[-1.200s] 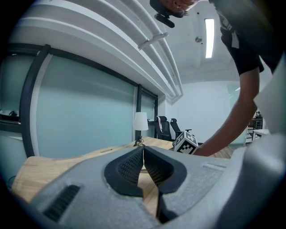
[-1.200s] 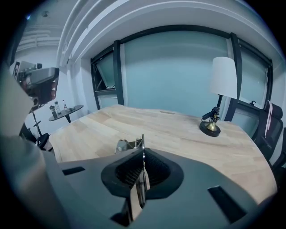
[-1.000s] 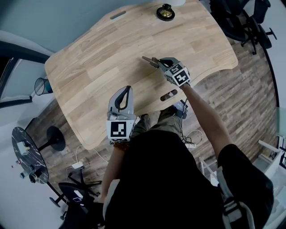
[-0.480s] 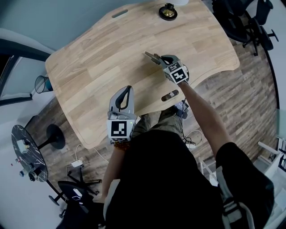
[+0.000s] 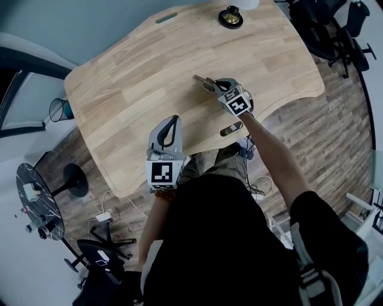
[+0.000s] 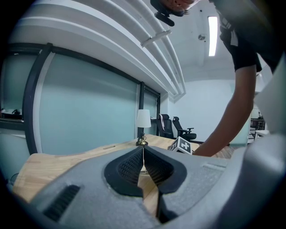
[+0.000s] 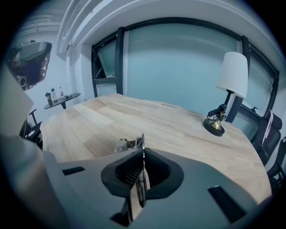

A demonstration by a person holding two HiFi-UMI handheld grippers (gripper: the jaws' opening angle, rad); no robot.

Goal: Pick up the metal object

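Note:
A thin metal object [image 5: 202, 80] with a wire loop sticks out of my right gripper [image 5: 210, 83], which is shut on it over the middle right of the wooden desk [image 5: 137, 72]. In the right gripper view the metal object [image 7: 141, 142] is a flat strip pinched between the closed pads, its wire part pointing left over the desk. My left gripper [image 5: 170, 124] rests near the desk's front edge, shut with nothing in it. The left gripper view shows its pads [image 6: 134, 166] pressed together and the right gripper's marker cube [image 6: 181, 145] beyond.
A table lamp [image 5: 230, 17] with a brass base stands at the desk's far edge; in the right gripper view this lamp [image 7: 229, 89] rises at the right. Office chairs [image 5: 332, 30] stand at the upper right. A small round side table [image 5: 37, 206] sits at the lower left.
My right gripper, still holding the metal object, has shifted slightly left over the desk. The left gripper has stayed where it was.

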